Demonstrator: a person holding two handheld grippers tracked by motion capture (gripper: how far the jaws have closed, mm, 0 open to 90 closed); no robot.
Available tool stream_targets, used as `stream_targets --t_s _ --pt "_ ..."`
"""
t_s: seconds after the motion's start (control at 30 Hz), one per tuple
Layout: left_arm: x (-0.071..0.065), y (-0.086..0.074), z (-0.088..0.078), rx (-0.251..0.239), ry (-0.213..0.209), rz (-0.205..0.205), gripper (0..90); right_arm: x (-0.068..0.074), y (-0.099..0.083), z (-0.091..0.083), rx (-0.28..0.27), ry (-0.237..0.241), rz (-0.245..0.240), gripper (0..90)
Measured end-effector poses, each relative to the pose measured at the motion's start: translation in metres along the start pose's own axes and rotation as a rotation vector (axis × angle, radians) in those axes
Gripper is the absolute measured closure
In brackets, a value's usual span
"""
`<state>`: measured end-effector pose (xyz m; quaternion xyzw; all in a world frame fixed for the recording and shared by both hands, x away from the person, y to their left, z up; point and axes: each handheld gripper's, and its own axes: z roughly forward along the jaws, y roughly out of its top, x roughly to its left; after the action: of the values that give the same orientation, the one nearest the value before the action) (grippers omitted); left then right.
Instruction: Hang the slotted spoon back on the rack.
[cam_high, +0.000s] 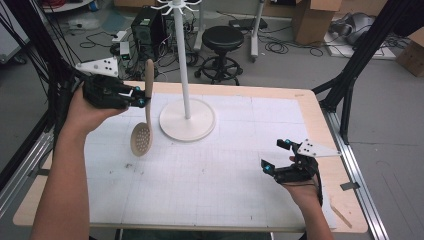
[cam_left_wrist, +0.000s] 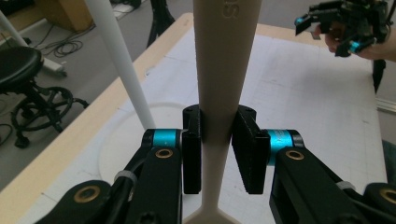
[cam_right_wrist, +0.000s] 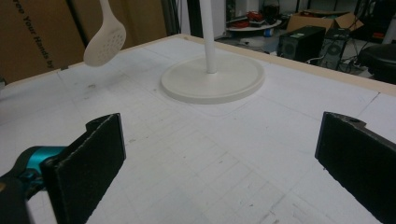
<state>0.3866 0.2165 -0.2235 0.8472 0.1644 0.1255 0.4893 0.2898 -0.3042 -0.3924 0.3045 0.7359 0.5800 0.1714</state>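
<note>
A beige slotted spoon (cam_high: 143, 125) hangs above the white mat, head down and handle up. My left gripper (cam_high: 141, 98) is shut on its handle at the far left of the table. Up close, the handle (cam_left_wrist: 219, 70) runs straight up between the two black pads (cam_left_wrist: 192, 149). The white stand (cam_high: 187, 119) with its round base and tall pole rises just right of the spoon. My right gripper (cam_high: 276, 156) rests low at the right of the mat, open, with nothing between its fingers (cam_right_wrist: 88, 158). From there the spoon head (cam_right_wrist: 105, 41) floats at the upper left.
The table's wooden edge (cam_high: 310, 107) frames the mat. Beyond the far side stand a black stool (cam_high: 222, 45), a computer case (cam_high: 147, 27), cables and cardboard boxes. Black frame struts (cam_high: 350, 75) stand at both sides.
</note>
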Motion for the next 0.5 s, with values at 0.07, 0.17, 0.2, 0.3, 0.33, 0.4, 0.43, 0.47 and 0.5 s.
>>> stream_targets --t_s 0.07,0.17,0.2,0.3,0.33,0.4,0.43,0.47,0.5 --pt "0.002 0.009 -0.001 0.001 0.016 -0.001 74.1 0.000 0.000 0.000 -0.002 -0.002 -0.002 0.7" --pt "0.005 0.020 -0.001 -0.005 0.038 -0.002 74.1 0.000 0.000 0.000 -0.003 -0.002 -0.002 0.7" --pt "0.006 0.023 -0.001 -0.004 0.041 0.001 74.1 0.000 0.000 0.000 -0.002 -0.002 -0.002 0.7" --pt "0.010 0.030 -0.001 -0.007 0.049 -0.008 74.1 0.000 0.000 -0.001 -0.002 -0.001 -0.001 0.7" --pt "0.011 0.032 -0.001 -0.005 0.052 -0.011 74.1 0.000 0.000 -0.001 -0.002 0.000 -0.001 0.7" --pt "0.014 0.036 -0.001 -0.006 0.053 -0.012 74.1 -0.001 0.000 -0.001 -0.005 0.000 -0.002 0.7" --pt "0.015 0.038 -0.001 -0.003 0.053 -0.011 74.1 -0.001 0.000 -0.001 -0.006 0.000 -0.002 0.7" --pt "0.016 0.040 -0.001 -0.004 0.054 -0.013 74.1 -0.001 0.000 -0.001 -0.007 -0.002 -0.003 0.7" --pt "0.018 0.042 -0.001 -0.008 0.055 -0.011 74.1 -0.001 0.000 -0.001 -0.009 -0.002 -0.004 0.7"
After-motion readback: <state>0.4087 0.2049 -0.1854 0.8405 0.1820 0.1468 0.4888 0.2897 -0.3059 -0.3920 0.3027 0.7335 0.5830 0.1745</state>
